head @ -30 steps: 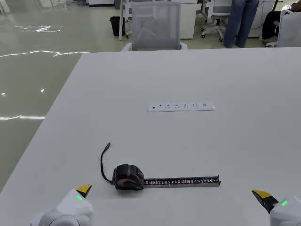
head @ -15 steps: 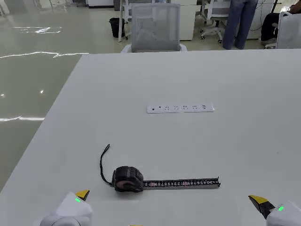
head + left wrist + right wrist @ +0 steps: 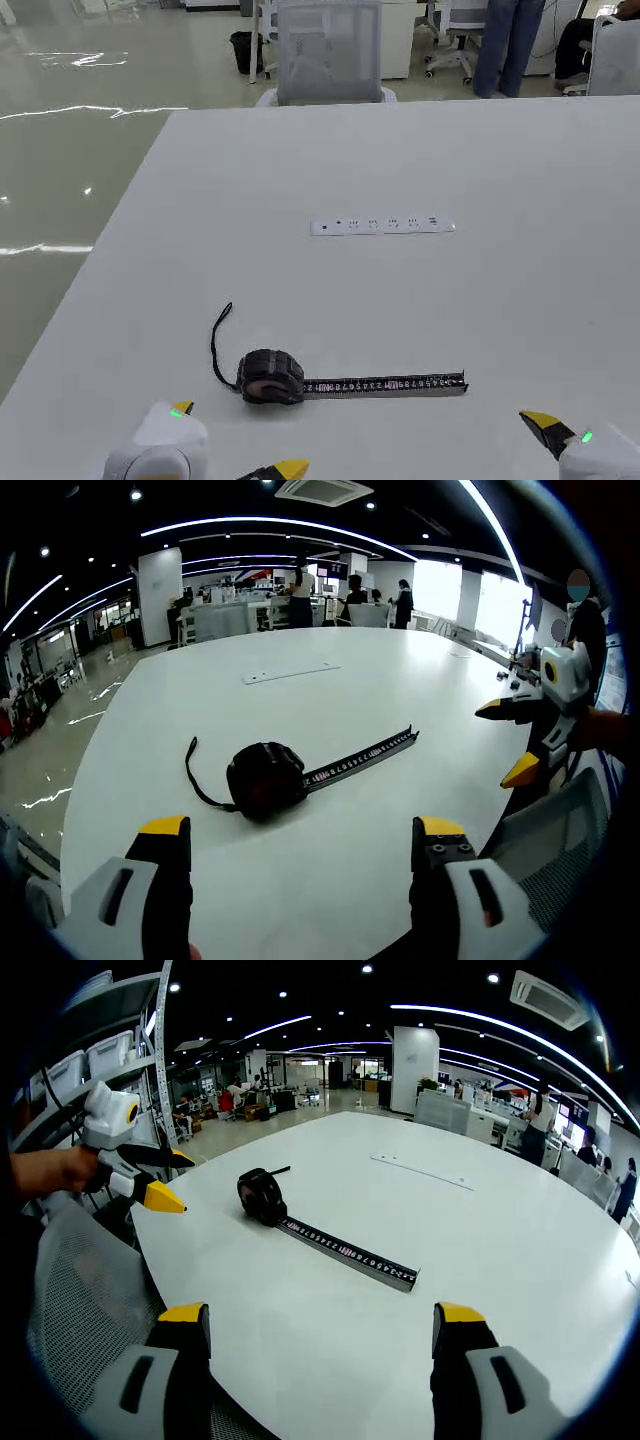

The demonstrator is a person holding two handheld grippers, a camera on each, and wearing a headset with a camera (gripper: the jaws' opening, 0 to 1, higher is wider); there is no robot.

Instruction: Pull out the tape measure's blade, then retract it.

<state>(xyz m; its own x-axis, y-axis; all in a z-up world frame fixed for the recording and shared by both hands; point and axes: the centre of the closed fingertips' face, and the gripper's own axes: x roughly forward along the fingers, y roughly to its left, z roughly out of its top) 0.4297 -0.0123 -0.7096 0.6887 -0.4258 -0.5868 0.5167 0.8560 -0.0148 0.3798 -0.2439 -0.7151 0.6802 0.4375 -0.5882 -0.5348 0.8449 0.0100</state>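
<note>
Worktop (image 3: 400,160): carries the tape measure (image 3: 270,377) near its front edge.
Left gripper (image 3: 300,830): jaws wide, empty, short of the case.
Right gripper (image 3: 320,1312): jaws wide, empty.
Blade (image 3: 385,384): out, lying flat; pull-out looks done, retraction left.

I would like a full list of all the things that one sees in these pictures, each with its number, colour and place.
tape measure: one, black case, near edge of the table
blade: one, dark with markings, pulled out flat to the right of the case
strap: one, black, on the case's left
power strip: one, white, mid-table beyond the tape measure
table: one, white
office chair: one, grey mesh, at the table's far edge
person: one standing, blue trousers, behind the table
left gripper: one, white, yellow-tipped, open, near the case
right gripper: one, white, yellow-tipped, open, near the blade's end
</note>
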